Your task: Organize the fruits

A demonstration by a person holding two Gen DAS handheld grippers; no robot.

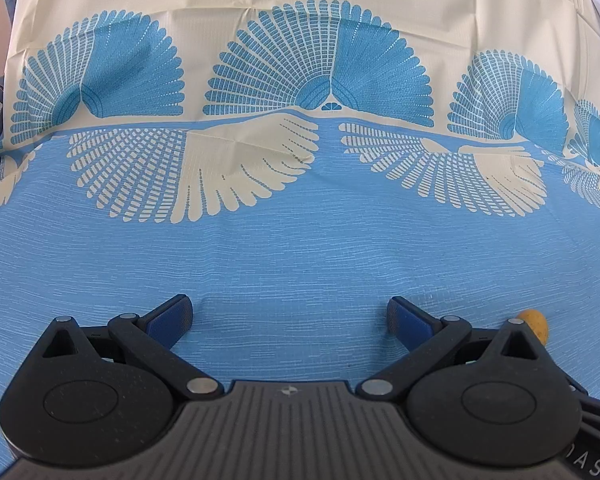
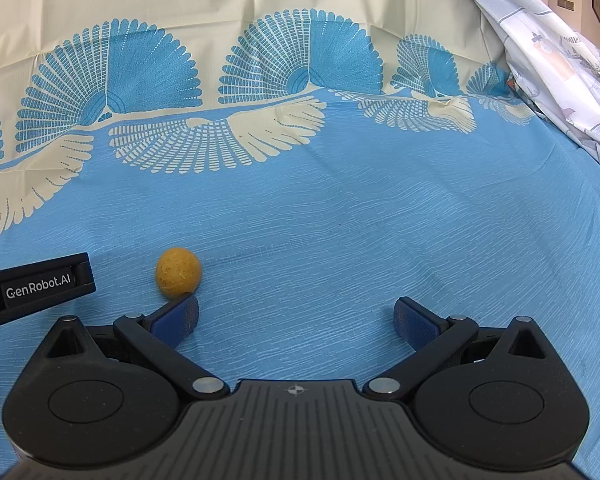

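Blue cloth [image 2: 340, 216] with cream fan prints covers the counter, and it is nearly bare. At the left of the right wrist view the left gripper [image 2: 36, 286] shows as a black block; in its own view the left gripper [image 1: 288, 316] has its jaws spread wide with nothing between them. Just right of that block lies the fruit [image 2: 178, 269], small, round and yellow-orange, resting on the cloth well in from the far edge. The right gripper [image 2: 296, 316] is next, jaws wide apart and holding nothing, its left fingertip [image 2: 182, 312] close under the fruit; whether it touches I cannot tell. No bowl or tray shows, so the sorting looks barely begun: this fruit is not yet grasped or placed.
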